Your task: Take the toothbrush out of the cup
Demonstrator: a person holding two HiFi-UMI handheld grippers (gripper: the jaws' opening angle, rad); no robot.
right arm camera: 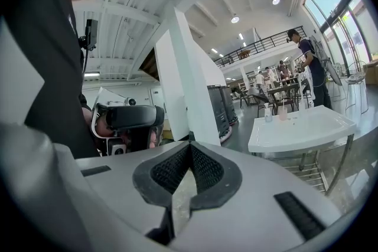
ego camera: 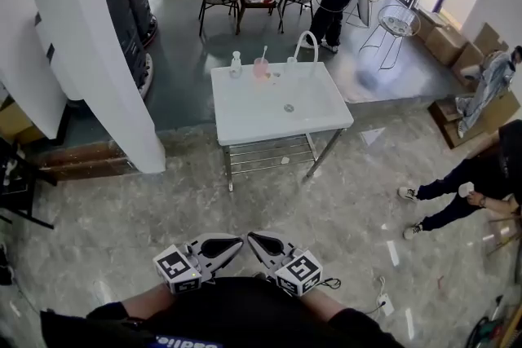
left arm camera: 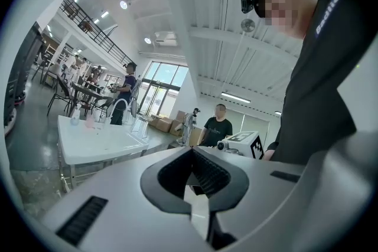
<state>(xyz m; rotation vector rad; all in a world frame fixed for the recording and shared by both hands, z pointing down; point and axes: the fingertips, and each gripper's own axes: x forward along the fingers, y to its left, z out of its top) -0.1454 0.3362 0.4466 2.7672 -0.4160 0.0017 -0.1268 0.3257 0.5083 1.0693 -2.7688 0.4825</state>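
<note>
**Item:** pink cup (ego camera: pixel 260 68) with the toothbrush (ego camera: pixel 263 53) standing in it, its handle rising above the rim at a slight lean.
**Location:** far edge of the white table (ego camera: pixel 277 122), between a soap bottle (ego camera: pixel 236 63) and the curved faucet (ego camera: pixel 307 41).
**Left gripper** (ego camera: pixel 232 243): fingers (left arm camera: pixel 212 171) closed tip to tip, nothing between them.
**Right gripper** (ego camera: pixel 259 242): fingers (right arm camera: pixel 207 168) likewise pressed together, empty.
**Position:** both are held close to the person's body, tips nearly meeting, well apart from the table.
**Step in hand (judged):** the approach; no reach has begun.
**Handling notes:**
- Come up to the table's near side first.
- Spread one gripper's fingers before reaching over.
- Close on the exposed upper handle, above the rim.
- Lift along the brush's lean so the light cup does not tip.
- The other gripper could steady the cup wall.

**Risk:** dragging the cup into the bottle near it.
</note>
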